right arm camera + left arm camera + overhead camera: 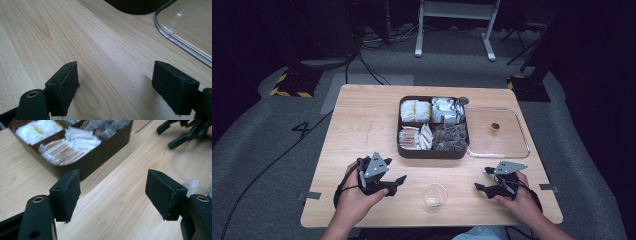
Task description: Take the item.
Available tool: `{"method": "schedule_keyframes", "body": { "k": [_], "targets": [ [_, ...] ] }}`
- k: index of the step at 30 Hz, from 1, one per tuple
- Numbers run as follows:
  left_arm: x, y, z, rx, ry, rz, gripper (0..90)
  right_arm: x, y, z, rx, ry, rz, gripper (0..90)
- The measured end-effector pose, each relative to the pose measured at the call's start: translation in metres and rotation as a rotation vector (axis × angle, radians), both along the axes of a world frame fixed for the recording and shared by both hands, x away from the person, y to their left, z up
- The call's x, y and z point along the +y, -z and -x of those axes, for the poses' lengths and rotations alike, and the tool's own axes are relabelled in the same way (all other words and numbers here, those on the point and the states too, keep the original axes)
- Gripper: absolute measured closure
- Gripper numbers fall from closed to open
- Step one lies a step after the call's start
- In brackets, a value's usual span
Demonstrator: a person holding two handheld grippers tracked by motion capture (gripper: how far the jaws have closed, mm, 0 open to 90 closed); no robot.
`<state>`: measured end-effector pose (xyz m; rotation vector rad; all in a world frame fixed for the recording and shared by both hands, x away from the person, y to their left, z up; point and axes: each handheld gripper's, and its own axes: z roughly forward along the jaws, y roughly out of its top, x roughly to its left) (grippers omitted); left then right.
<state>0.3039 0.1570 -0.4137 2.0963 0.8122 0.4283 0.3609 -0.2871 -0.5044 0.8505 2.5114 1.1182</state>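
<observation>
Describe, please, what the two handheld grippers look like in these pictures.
Both the left gripper and the right gripper are matte black, each topped by a grey three-cornered plate. Their jaws end in flat, felt-like black pads with small screw holes, and a black cable trails from each.

black grippers, left gripper and right gripper, with grey three-cornered plates, black cables, brass-ringed screw holes.

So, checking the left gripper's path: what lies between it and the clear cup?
Bare wooden table separates the left gripper from the clear cup, seen in the high view.
</observation>
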Motion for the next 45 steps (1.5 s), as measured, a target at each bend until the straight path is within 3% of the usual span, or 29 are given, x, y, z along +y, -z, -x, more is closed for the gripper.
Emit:
{"method": "schedule_keyframes", "body": {
  "k": [9, 19, 23, 29, 35, 40, 45],
  "targets": [
    [0.03, 0.021, -0.005, 0.04, -0.067, -0.012, 28.6, 0.0, 0.0, 0.0, -0.002, 0.0, 0.0, 21.3],
    [0.054, 0.045, -0.014, 0.111, -0.14, -0.068, 28.6, -0.001, 0.0, 0.002, -0.002, 0.001, 0.0, 21.3],
    [0.056, 0.053, -0.015, 0.143, -0.143, -0.072, 28.5, -0.001, 0.0, 0.002, -0.003, -0.001, 0.001, 21.3],
    [0.059, 0.063, -0.015, 0.166, -0.149, -0.107, 27.7, -0.001, 0.0, 0.002, -0.001, -0.002, 0.001, 21.3],
    [0.063, 0.071, -0.017, 0.187, -0.162, -0.117, 26.0, -0.001, 0.0, 0.002, -0.002, -0.002, 0.0, 21.3],
    [0.064, 0.079, -0.018, 0.224, -0.175, -0.166, 24.1, -0.001, 0.0, 0.002, -0.002, -0.002, 0.0, 21.3],
    [0.065, 0.083, -0.021, 0.21, -0.192, -0.141, 18.2, -0.001, 0.0, 0.002, -0.003, -0.003, 0.0, 21.3]
  ]
}}
